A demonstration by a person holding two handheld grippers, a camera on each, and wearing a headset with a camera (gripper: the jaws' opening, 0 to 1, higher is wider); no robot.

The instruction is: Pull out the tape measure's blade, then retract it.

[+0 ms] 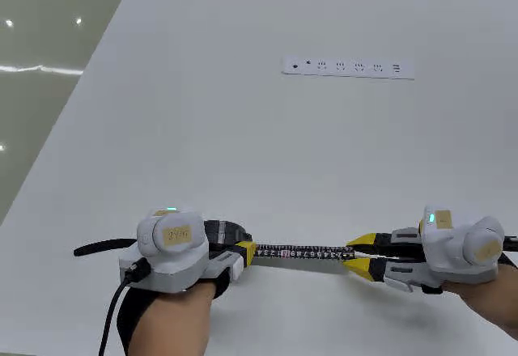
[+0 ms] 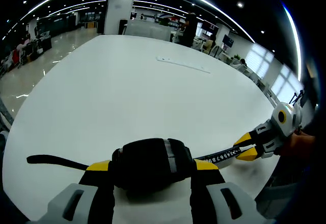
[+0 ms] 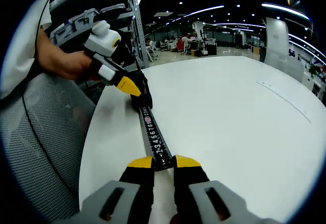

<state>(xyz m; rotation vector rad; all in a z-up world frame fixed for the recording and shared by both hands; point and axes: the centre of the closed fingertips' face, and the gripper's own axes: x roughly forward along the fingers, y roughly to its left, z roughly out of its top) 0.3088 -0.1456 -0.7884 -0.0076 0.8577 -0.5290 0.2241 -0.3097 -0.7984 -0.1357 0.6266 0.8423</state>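
Both clamped: left hand-held gripper (image 2: pixel 153 169) on tape measure case (image 2: pixel 145 155), right hand-held gripper (image 3: pixel 163 164) on blade (image 3: pixel 152 130) end (short length out). Likely mid pull-out; next: steady straight pull

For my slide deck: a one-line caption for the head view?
Left gripper holds the tape measure case while right gripper pinches the pulled-out blade over a white table.
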